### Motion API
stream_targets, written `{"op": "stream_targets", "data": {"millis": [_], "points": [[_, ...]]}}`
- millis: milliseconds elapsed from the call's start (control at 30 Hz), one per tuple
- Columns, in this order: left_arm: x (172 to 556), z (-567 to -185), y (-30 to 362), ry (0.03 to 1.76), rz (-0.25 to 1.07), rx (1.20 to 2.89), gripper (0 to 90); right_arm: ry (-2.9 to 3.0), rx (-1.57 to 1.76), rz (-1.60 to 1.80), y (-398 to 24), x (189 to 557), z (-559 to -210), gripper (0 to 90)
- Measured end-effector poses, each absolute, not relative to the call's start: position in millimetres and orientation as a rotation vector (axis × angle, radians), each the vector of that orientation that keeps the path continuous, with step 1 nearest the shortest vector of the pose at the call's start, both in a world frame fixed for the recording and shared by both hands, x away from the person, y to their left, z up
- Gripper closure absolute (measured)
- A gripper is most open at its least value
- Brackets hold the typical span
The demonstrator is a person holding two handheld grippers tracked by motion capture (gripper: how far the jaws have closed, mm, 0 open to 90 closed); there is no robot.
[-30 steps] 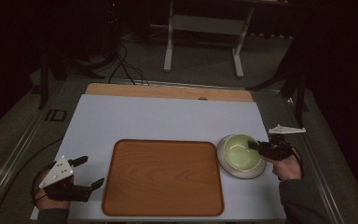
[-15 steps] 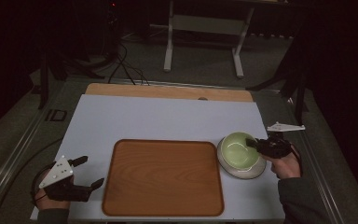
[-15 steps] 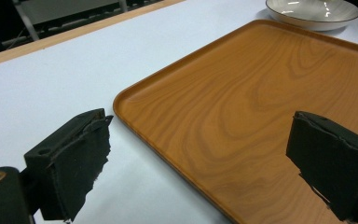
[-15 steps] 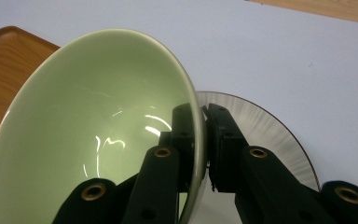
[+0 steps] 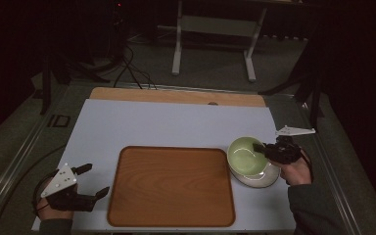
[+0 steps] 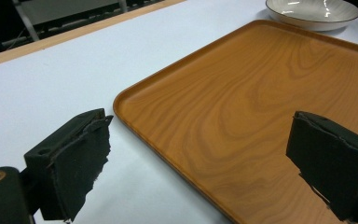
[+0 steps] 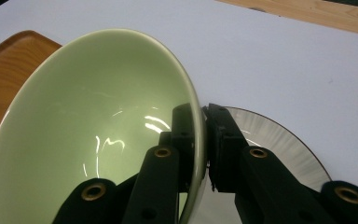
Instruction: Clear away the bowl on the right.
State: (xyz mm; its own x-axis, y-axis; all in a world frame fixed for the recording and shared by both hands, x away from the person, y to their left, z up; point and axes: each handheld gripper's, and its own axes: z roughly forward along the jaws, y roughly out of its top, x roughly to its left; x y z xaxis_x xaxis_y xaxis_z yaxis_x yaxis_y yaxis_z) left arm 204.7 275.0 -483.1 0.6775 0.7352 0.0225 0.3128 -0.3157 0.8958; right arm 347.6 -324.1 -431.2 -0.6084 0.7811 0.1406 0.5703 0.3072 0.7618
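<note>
- Right now the green bowl (image 5: pixel 246 155) sits tilted at the right side of the table, just beside the right edge of the wooden tray (image 5: pixel 171 186), with its open side turned toward the tray.
- Seen in the right gripper view, the green bowl (image 7: pixel 98 135) is pale and glossy inside, and its rim runs straight down between the two black jaws.
- The right gripper (image 5: pixel 264 148) is clamped on that rim: one jaw lies inside the bowl, the other outside, and the pads press the thin wall from both sides with no gap left.
- Under and behind the bowl lies a white plate (image 5: pixel 264 177); in the right gripper view the white plate (image 7: pixel 279 140) shows fine grey streaks and a dark rim, and whether the bowl touches it I cannot tell.
- The person's right hand (image 5: pixel 293 169) holds the gripper from the near right, its dark sleeve coming in from the bottom edge.
- The tray is bare, a rounded rectangle of orange-brown wood grain lying on the pale table (image 5: pixel 176 125).
- The left gripper (image 5: pixel 92 180) rests at the near left corner of the table, just beside the tray's left edge; its jaws stand wide apart with nothing between them.
- Through the left gripper view, the tray (image 6: pixel 242 107) corner lies between the spread pads (image 6: pixel 74 168), and the plate (image 6: pixel 312 11) shows beyond it.
</note>
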Motion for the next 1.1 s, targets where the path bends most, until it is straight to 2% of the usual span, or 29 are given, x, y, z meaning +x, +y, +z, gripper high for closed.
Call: {"op": "stream_targets", "data": {"millis": [1100], "points": [[204,-483,275,0.813,0.539,1.906,5.7,2.379,1.152,1.258,-287,347,-429,81.8]]}}
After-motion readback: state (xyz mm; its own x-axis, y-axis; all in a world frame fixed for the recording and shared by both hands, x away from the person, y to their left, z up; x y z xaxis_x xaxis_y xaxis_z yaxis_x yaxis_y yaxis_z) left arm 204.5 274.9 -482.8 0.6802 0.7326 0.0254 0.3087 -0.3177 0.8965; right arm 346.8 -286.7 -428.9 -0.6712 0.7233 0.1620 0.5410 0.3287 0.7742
